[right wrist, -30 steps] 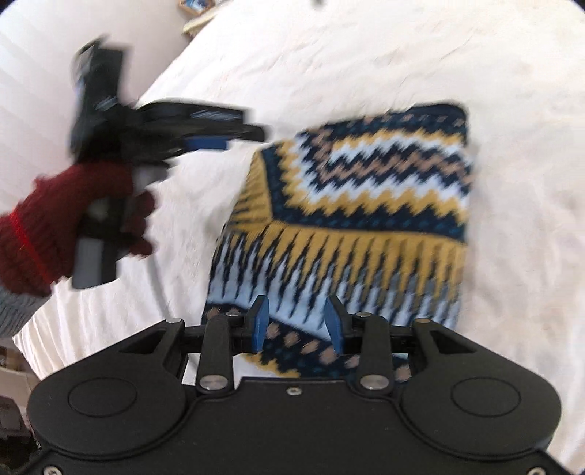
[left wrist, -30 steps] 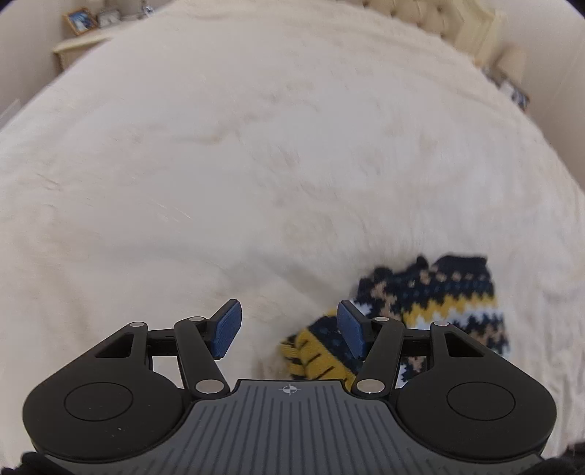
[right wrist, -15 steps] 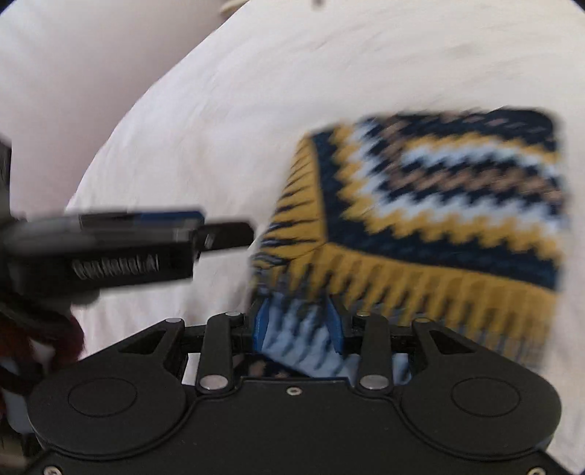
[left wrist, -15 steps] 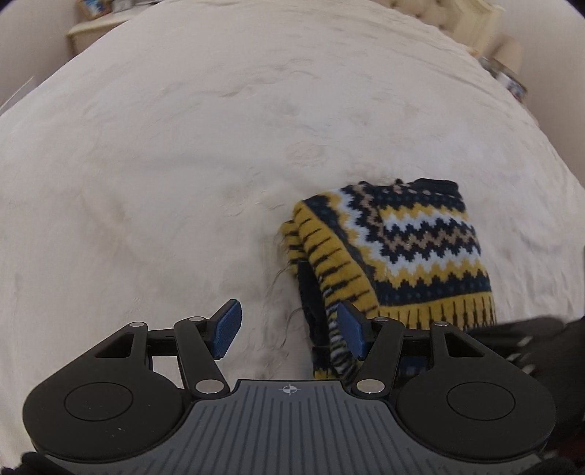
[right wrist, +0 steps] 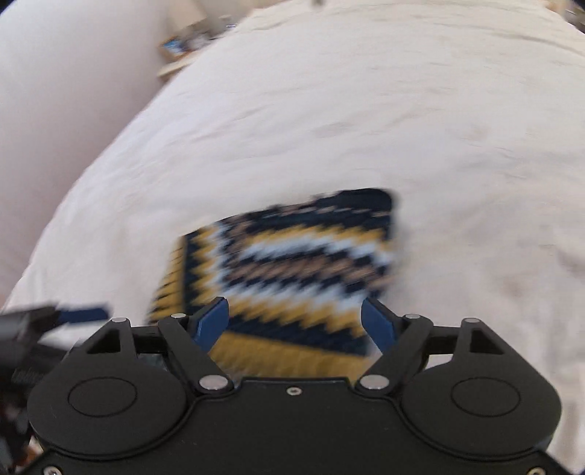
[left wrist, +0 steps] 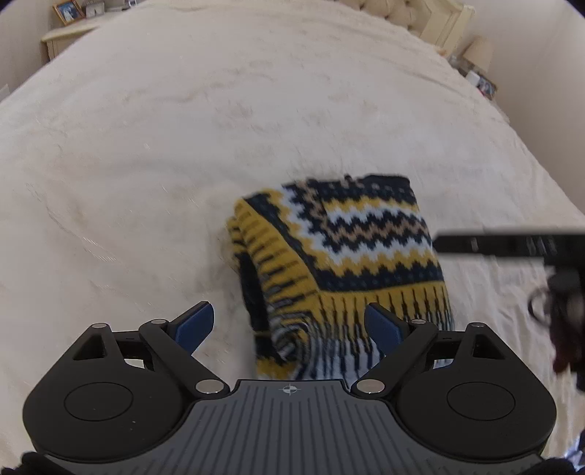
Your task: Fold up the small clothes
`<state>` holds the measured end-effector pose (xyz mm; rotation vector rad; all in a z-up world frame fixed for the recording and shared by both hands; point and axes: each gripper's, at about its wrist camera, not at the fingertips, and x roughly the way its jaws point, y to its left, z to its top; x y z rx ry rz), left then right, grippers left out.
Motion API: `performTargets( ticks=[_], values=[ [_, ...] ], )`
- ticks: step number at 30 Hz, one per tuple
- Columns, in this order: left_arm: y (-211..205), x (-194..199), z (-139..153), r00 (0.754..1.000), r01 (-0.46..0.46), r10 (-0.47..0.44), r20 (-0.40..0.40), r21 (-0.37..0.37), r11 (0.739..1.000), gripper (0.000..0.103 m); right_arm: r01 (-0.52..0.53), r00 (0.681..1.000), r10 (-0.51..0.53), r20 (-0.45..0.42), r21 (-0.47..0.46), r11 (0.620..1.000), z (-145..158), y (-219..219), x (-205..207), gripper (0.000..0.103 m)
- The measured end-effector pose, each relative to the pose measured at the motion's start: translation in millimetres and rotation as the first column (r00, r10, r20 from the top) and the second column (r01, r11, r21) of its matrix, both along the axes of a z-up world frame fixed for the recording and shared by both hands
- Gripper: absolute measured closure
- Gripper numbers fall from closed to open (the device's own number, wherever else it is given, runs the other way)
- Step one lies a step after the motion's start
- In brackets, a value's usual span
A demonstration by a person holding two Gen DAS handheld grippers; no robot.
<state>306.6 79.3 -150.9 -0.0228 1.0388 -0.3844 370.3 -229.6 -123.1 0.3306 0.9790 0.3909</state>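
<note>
A small knitted sweater [left wrist: 343,255] in navy, yellow, white and tan zigzags lies folded on the cream bedspread [left wrist: 182,146]. My left gripper [left wrist: 289,325] hangs just above its near edge, jaws opening wide, blue pads clear of the knit. From the right wrist, the same sweater [right wrist: 292,270] appears blurred in front of my right gripper [right wrist: 296,325], whose jaws are also opening, the fabric below and ahead of the pads, not pinched. The right gripper [left wrist: 512,244] enters the left view at the right edge; the left gripper [right wrist: 55,318] shows at the lower left of the right view.
The bedspread [right wrist: 402,109] stretches far around the sweater. A nightstand [left wrist: 62,34] with a picture frame stands at the far left, a tufted headboard [left wrist: 413,14] and a lamp [left wrist: 479,51] at the far right. The bed's left edge [right wrist: 84,175] drops off beside a pale wall.
Both grippers' jaws have spread much wider. The right gripper let go of the sweater's near edge. In the left view the sweater has shifted toward the centre.
</note>
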Motion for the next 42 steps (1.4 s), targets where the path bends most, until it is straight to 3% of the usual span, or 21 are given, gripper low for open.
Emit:
performTargets(
  ticks=[2,4,12,14,21,24,25,33,34,40,41,42],
  values=[
    [-5,-1,-6,1.0,0.005,-0.005,-0.021,0.001,1.0,0.013,0.03,0.999,-0.03,-0.025,0.009,1.0,-8,-10,13,0.008],
    [-7,-1,-13,0.999,0.004,-0.004,-0.043,0.001,1.0,0.013,0.045,0.998,-0.043,-0.047,0.036,0.998,-18,-16,24,0.004],
    [-10,21,-57,0.977,-0.016,0.016,-0.212,0.003,1.0,0.01,0.05,0.987,-0.029,-0.16,0.131,0.99,-67,-1,65,0.004],
    [-10,27,-65,0.971,-0.033,0.03,-0.238,-0.01,0.999,0.004,0.043,0.985,-0.02,-0.171,0.136,0.99,-77,4,72,0.004],
    [-17,42,-87,0.95,-0.048,0.039,-0.309,-0.023,0.999,0.0,0.009,0.979,0.024,-0.203,0.158,0.987,-101,15,88,0.0],
    [-17,49,-94,0.946,-0.048,0.035,-0.322,-0.032,0.998,0.0,0.006,0.981,0.028,-0.194,0.171,0.985,-105,14,92,0.0],
    [-17,51,-95,0.946,-0.046,0.032,-0.323,-0.037,0.998,0.0,0.014,0.977,0.015,-0.212,0.133,0.991,-106,14,94,0.0],
    [-5,62,-101,0.948,-0.042,0.014,-0.319,-0.081,0.996,0.0,0.013,0.984,0.021,-0.176,0.192,0.981,-113,2,100,0.0],
    [-4,63,-101,0.948,-0.05,0.02,-0.317,-0.085,0.995,0.0,0.07,0.976,-0.045,-0.214,0.111,0.991,-113,1,99,0.0],
    [8,60,-104,0.952,-0.092,0.055,-0.3,-0.11,0.99,0.0,0.098,0.972,-0.067,-0.225,0.129,0.987,-116,2,98,0.0],
    [10,60,-103,0.955,-0.082,0.043,-0.295,-0.122,0.989,0.002,0.098,0.971,-0.066,-0.231,0.133,0.986,-116,2,96,0.0],
    [13,61,-100,0.957,-0.078,0.035,-0.288,-0.138,0.987,0.013,0.096,0.97,-0.061,-0.237,0.138,0.986,-116,0,95,0.0]
  ],
)
